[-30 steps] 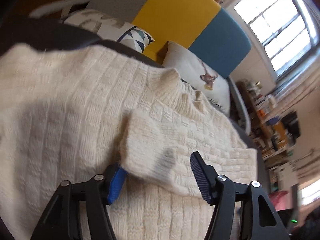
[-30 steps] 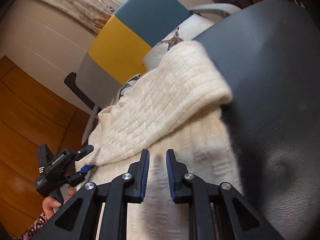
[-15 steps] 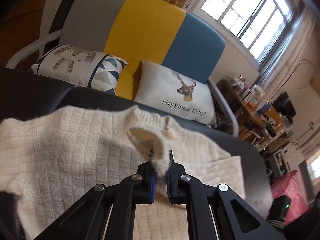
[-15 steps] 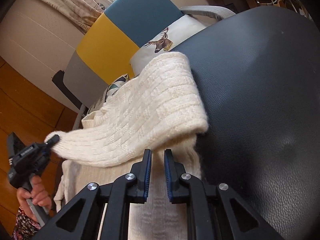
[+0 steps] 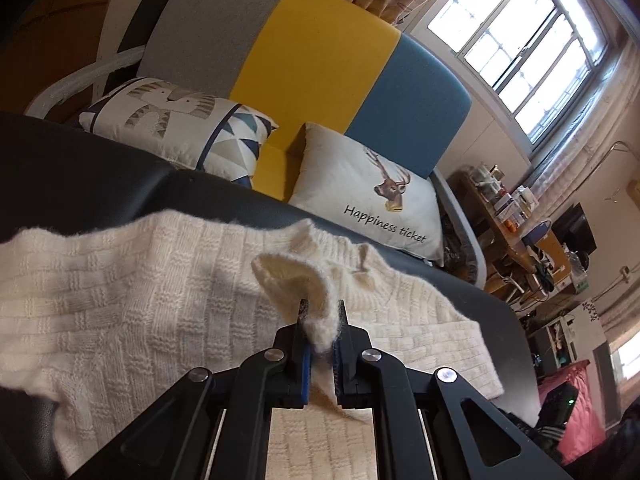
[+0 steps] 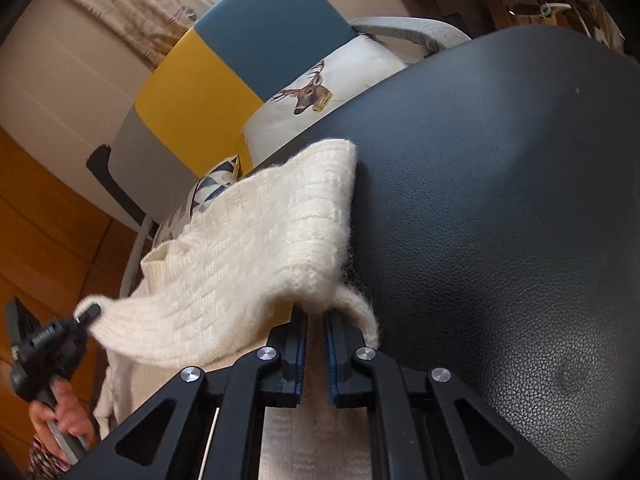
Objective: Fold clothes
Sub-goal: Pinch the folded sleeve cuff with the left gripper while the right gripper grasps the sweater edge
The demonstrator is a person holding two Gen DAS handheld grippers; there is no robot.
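Observation:
A cream knit sweater (image 5: 140, 300) lies spread on a black leather surface (image 5: 80, 176). My left gripper (image 5: 320, 312) is shut on the sleeve cuff (image 5: 296, 276), which it holds raised above the sweater's body. In the right wrist view the sweater (image 6: 260, 240) drapes toward the left, and my right gripper (image 6: 316, 314) has its jaws closing on a pinched fold at the sleeve's right end. The sleeve hangs stretched from there to the left gripper (image 6: 86, 314) at the far left.
A sofa (image 5: 320, 52) with a grey, yellow and blue back stands behind, with a cat cushion (image 5: 180, 128) and a deer cushion (image 5: 368, 192). A cluttered desk (image 5: 520, 220) sits at right under a window (image 5: 520, 28). A hand (image 6: 60, 416) holds the left gripper's handle. Bare black leather (image 6: 500, 200) stretches right.
The left gripper went from wide open around the cuff to shut on it and rose. The right gripper's jaws narrowed onto the sweater's fold, and the sleeve now hangs lifted between the two.

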